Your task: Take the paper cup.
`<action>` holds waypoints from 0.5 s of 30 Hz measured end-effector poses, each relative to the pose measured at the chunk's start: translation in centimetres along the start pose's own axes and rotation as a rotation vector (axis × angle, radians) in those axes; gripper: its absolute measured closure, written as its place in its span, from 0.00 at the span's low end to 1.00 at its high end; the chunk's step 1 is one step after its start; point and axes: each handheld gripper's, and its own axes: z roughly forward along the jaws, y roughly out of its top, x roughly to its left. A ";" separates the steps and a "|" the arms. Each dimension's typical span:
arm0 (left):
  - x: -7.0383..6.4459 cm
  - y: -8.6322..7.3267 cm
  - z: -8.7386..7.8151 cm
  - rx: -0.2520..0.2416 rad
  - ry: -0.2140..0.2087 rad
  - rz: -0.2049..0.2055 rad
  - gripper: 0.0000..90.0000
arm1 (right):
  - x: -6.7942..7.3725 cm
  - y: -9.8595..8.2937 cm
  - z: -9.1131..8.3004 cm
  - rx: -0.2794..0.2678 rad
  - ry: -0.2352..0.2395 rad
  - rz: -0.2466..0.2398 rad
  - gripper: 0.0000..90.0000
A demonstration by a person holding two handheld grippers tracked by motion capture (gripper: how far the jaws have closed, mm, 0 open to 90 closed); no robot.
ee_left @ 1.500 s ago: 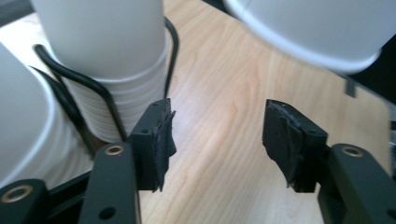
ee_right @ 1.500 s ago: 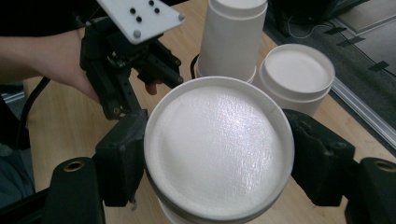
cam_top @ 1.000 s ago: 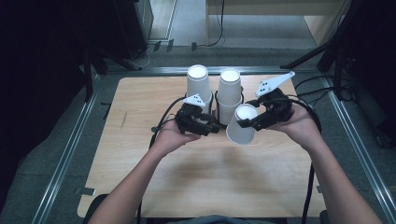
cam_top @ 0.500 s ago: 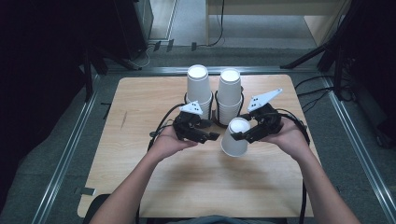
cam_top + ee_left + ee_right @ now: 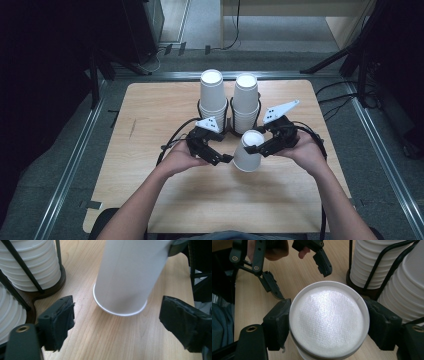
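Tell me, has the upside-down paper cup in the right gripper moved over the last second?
Yes. The paper cup, clamped in the right gripper, has come toward the person, away from the two cup stacks in their holder, which stayed put.

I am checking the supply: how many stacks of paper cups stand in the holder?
2: the left stack and the right stack stand side by side in the black wire holder, behind the single cup held by the right gripper.

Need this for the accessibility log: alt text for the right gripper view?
The right tongs clamp an upside-down white paper cup above a wooden table. The open left tongs face it; stacked cups in a wire holder stand right.
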 end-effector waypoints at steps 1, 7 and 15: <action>0.1 -0.1 0.1 0.003 -0.003 -0.008 0.10 | 0.0 0.0 0.1 -0.001 0.004 0.001 0.30; 0.5 -0.3 0.6 0.010 -0.025 -0.022 0.04 | 0.3 -0.1 0.7 -0.028 0.030 -0.003 0.30; 0.5 -0.3 1.2 0.023 -0.034 -0.014 0.01 | 0.5 0.0 1.3 -0.043 0.044 -0.022 0.30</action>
